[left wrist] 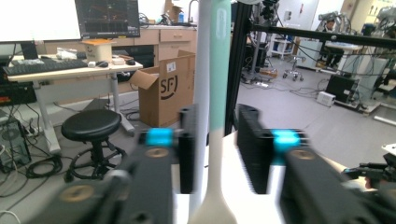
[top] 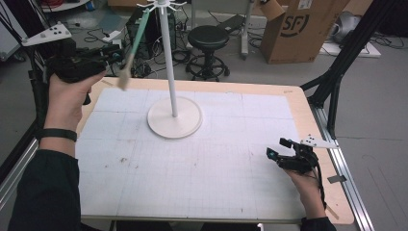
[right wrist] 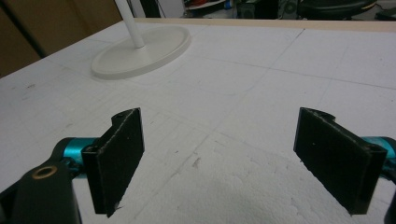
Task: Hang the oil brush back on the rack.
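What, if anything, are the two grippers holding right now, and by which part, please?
Nothing is held. The left gripper has its jaws apart around the hanging spatula, at the lower handle, without pressing it. The right gripper is open over the table.

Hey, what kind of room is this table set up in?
Probably a lab or workshop: a desk with a monitor and keyboard, a black stool amid floor cables, an open cardboard box, and a grid-marked work table.

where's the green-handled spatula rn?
High view: the spatula hangs from the white stand's top hook, upper left, by the left gripper, whose open fingers flank it.
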The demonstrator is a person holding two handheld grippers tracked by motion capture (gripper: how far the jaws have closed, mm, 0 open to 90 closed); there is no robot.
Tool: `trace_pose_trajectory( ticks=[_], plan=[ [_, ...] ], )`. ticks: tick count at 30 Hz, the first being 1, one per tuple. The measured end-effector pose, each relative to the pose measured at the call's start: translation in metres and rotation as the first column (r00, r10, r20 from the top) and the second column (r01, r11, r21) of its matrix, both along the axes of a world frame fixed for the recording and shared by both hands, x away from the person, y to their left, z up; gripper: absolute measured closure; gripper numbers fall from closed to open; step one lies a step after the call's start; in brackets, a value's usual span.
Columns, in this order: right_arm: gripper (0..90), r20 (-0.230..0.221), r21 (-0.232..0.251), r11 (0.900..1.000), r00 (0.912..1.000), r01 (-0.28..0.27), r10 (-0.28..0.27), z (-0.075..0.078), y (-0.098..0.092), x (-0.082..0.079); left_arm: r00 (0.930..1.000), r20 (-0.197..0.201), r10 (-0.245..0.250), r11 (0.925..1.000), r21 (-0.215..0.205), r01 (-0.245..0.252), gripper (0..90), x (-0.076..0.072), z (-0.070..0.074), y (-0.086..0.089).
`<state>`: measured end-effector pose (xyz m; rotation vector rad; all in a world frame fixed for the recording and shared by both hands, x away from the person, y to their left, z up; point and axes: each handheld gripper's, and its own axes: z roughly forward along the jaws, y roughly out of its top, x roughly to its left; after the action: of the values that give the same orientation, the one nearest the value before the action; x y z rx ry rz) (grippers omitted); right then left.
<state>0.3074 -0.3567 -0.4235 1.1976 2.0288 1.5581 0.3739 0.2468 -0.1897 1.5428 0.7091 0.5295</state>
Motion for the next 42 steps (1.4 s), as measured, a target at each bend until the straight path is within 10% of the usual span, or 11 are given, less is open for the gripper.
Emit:
trace_pose_trajectory(
  ticks=[9, 22, 31, 42],
  plan=[
    [15.4, -0.005, -0.01, 1.0, 1.0, -0.001, 0.001, -0.001, 0.001, 0.0, 0.999, -0.026, 0.037, 0.9991, 0.024, -0.036, 42.3, -0.014, -0.025, 0.017],
    [15.4, -0.007, -0.032, 0.999, 1.0, -0.006, 0.006, -0.002, 0.003, 0.001, 0.9968, -0.078, 0.016, 0.9823, 0.187, -0.001, 27.3, -0.059, -0.1, 0.017],
    [15.3, -0.008, -0.047, 0.999, 0.9999, -0.01, 0.01, -0.002, 0.004, 0.001, 0.992, -0.123, 0.026, 0.9817, 0.191, -0.002, 21.5, -0.085, -0.166, 0.024],
    [15.3, -0.019, -0.06, 0.998, 0.9998, -0.009, 0.007, -0.004, 0.005, 0.001, 0.9883, -0.15, 0.031, 0.9855, 0.17, -0.005, 21.0, -0.098, -0.214, 0.027]
  ],
)
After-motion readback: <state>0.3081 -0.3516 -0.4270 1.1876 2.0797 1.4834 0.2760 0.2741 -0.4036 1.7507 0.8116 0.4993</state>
